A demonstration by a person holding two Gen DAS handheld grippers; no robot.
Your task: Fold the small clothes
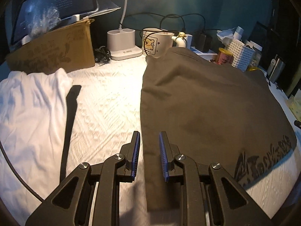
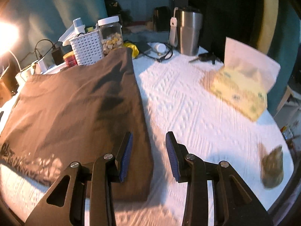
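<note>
Brown shirt (image 1: 207,98) lies flat on the white textured tabletop (image 1: 105,101), printed hem nearest the cameras, far edge up against the mug (image 1: 156,43) and white basket (image 2: 86,48). Left gripper (image 1: 149,146) straddles the shirt's left edge, angled down; jaws apart with a narrow gap, pads not pressing the cloth as far as I can see. Right gripper (image 2: 149,150) straddles the right edge, also angled down, jaws wider apart, nothing clamped. Open room: bare strip between the shirt and a white garment (image 1: 32,113) on the left; wide bare patch right of the shirt out to the tissue pack (image 2: 239,90). Back edge is crowded: cardboard box (image 1: 56,47), lamp base (image 1: 124,45), steel tumbler (image 2: 190,32), jar (image 2: 111,33).
</note>
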